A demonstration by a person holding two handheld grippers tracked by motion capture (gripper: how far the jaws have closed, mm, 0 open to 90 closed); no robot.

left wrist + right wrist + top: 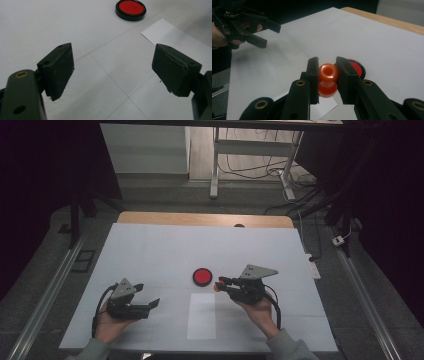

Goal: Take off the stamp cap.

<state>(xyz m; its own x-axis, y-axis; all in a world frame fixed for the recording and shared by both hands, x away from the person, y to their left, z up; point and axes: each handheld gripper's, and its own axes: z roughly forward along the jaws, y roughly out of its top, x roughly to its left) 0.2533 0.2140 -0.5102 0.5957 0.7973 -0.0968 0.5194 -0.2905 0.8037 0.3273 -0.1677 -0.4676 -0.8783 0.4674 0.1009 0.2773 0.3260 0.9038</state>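
Right hand-held gripper clamped on orange spool, just beside red disc. Left hand-held gripper jaws wide apart, empty, over desk.

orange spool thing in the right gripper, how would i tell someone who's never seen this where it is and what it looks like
Start at the white table and find the right gripper by the round red disc with a black rim. Its jaws are shut on the orange spool. Unlike the flat disc, it is glossy, waisted and has a hole through its top.
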